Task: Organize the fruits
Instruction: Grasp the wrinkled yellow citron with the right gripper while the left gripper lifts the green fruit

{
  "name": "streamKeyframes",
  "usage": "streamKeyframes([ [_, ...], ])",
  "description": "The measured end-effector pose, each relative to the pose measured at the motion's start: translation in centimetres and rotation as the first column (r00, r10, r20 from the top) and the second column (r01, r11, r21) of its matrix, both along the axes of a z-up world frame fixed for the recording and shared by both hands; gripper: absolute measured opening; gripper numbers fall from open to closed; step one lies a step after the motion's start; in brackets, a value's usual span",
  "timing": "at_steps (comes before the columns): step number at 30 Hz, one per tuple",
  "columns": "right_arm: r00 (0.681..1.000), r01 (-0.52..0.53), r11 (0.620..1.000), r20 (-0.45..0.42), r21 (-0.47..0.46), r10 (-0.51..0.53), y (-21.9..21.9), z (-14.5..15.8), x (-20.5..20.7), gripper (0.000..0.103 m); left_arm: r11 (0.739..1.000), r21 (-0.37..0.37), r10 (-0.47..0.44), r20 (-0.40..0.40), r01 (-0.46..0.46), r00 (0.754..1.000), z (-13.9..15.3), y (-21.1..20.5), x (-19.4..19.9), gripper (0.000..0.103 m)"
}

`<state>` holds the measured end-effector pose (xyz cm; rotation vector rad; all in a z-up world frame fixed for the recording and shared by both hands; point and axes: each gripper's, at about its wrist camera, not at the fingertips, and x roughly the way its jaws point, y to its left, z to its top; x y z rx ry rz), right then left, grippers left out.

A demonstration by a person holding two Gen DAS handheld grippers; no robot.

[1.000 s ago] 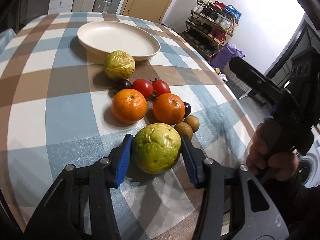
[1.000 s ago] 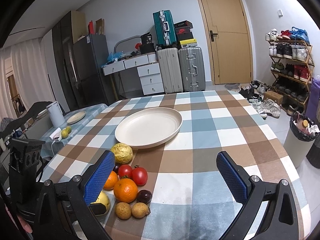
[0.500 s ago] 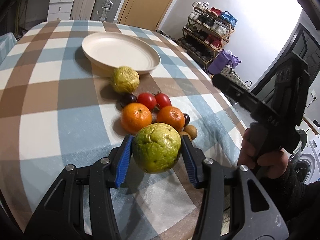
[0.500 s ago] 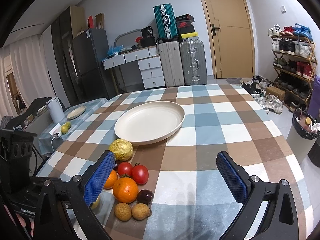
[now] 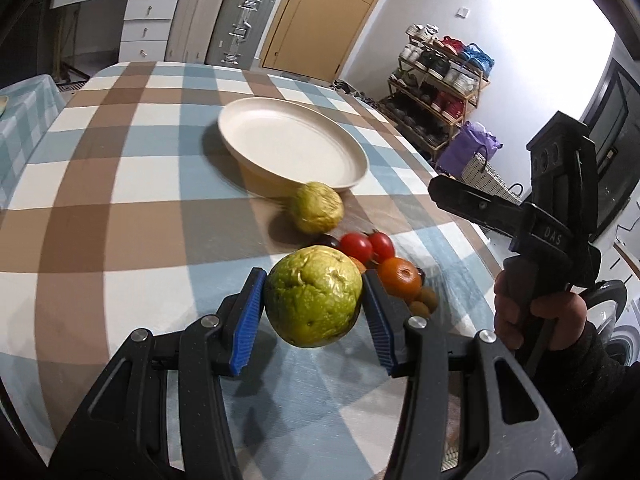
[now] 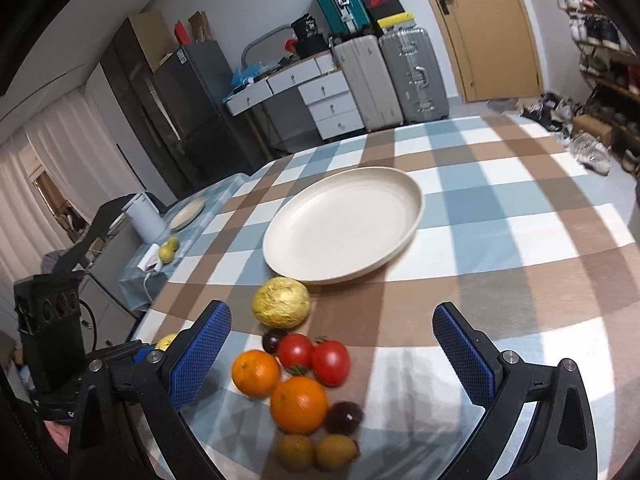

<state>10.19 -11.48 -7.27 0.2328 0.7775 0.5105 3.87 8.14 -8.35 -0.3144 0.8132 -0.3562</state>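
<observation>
- The left tongs (image 5: 314, 312) were clenched on the big green fruit (image 5: 313, 295), one blue pad on each side of it. A second before, this fruit sat on the desk (image 5: 120, 184); now it hung clearly above the checked cloth, so the lift was done.
- The right tongs (image 6: 332, 354) were released, wide apart and holding nothing, hovering over the near group of fruits.
- Just past them lay two oranges (image 6: 298, 404), two tomatoes (image 6: 330, 362), two dark plums (image 6: 344, 418) and two small brown fruits (image 6: 296, 452), close together and not moved.
- Further, the yellow wrinkled fruit (image 6: 281, 302) rested just beside the plate's rim.
- The cream plate (image 6: 416, 200) was bare. I judged that the carried fruit was meant for it, and the path passed over the other fruits, so some height was needed.
</observation>
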Motion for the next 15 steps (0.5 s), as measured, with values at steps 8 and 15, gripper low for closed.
streamKeyframes([
  [8,0.993,-0.092,0.995,-0.077,-0.03,0.089,3.8,-0.7,2.4,0.103,0.999,0.001,0.043,0.003,-0.043,0.999,-0.3,2.1,0.8,0.046],
  [15,0.982,-0.137,0.989,-0.14,-0.059,0.128,6.8,-1.8,4.4,0.103,0.998,-0.015,0.055,0.0,-0.055,0.999,-0.8,3.1,1.4,0.046],
])
